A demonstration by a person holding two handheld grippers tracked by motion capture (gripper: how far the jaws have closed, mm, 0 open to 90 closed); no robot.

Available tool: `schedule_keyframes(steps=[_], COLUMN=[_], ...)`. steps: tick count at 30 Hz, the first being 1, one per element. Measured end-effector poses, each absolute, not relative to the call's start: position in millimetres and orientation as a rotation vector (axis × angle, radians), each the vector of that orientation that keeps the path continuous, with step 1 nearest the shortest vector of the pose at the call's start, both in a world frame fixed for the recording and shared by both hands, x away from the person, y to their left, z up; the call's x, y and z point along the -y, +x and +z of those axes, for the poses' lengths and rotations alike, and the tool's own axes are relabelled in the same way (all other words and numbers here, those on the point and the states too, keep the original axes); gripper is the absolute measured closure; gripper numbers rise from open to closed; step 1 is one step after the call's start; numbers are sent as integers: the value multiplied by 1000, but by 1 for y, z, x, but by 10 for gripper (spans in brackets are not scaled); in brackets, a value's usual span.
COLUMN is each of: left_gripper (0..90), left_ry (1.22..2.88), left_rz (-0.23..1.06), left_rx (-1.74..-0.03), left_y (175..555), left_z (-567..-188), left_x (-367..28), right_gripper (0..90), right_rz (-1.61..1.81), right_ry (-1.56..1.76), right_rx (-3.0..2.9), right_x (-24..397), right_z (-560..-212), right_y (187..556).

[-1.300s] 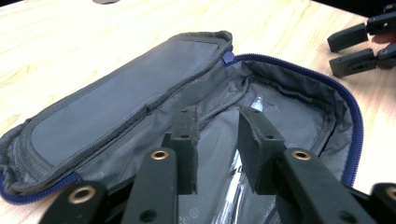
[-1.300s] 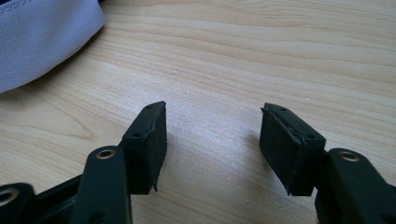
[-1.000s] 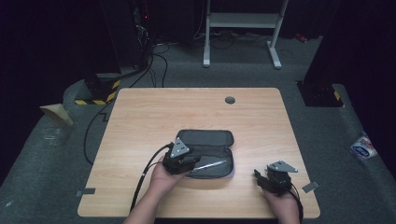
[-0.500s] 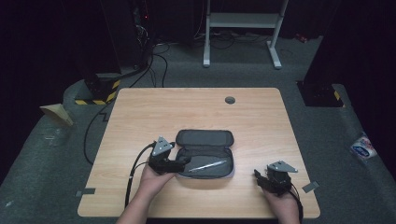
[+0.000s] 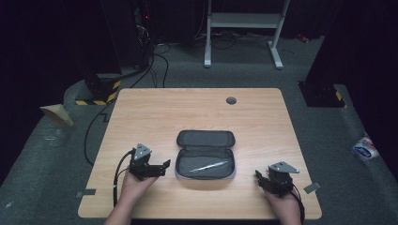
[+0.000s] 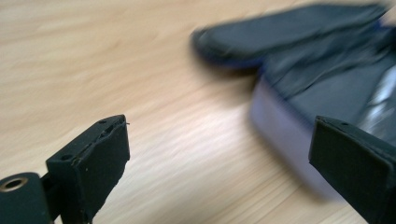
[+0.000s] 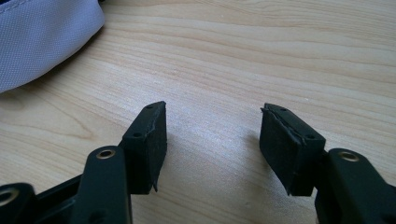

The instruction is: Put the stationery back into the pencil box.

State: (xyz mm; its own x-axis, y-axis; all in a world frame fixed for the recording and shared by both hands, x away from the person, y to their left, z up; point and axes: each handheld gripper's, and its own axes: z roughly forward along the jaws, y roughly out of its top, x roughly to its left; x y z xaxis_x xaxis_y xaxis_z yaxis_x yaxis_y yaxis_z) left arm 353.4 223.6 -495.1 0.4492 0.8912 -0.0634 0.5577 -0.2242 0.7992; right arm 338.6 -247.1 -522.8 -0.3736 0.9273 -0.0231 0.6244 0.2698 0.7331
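Pencil case (image 5: 205, 154) beside wide-open, empty fingers (image 6: 93, 158)

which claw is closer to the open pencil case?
The left claw, just off the left end of the pencil case; the right claw sits farther off, near the table's right front corner.

A light wooden table (image 5: 155, 112) stands on grey carpet (image 5: 324, 140), the dim room behind holding a white metal stand (image 5: 244, 21).

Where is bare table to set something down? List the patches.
Free: the far half of the table beyond the open case, up to the round hole; also the strips between the case and each gripper. Crowded: the near middle, where the case holds a pen.
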Motion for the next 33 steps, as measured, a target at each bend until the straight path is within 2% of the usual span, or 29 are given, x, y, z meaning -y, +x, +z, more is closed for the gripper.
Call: schedule_keyframes(steps=[8, 11, 16, 19, 33], left_gripper=[91, 72, 88, 166, 187], left_ry=[2020, 2015, 1970, 1974, 1983], left_rz=[557, 576, 608, 601, 584], left_rx=[-1381, -1403, -1385, -1349, -1321], left_y=[339, 331, 319, 318, 320], left_z=[-520, -526, -530, -529, -529], left_x=[-252, -257, -258, -257, -258], right_gripper=[413, 413, 413, 412, 412], right_rz=[894, 894, 893, 892, 890], right_ry=[1399, 1398, 1394, 1394, 1401], right_rx=[-2094, -2094, -2092, -2091, -2086], right_x=[247, 247, 247, 247, 246], right_z=[-523, -523, -523, -523, -523], right_y=[339, 339, 339, 338, 338])
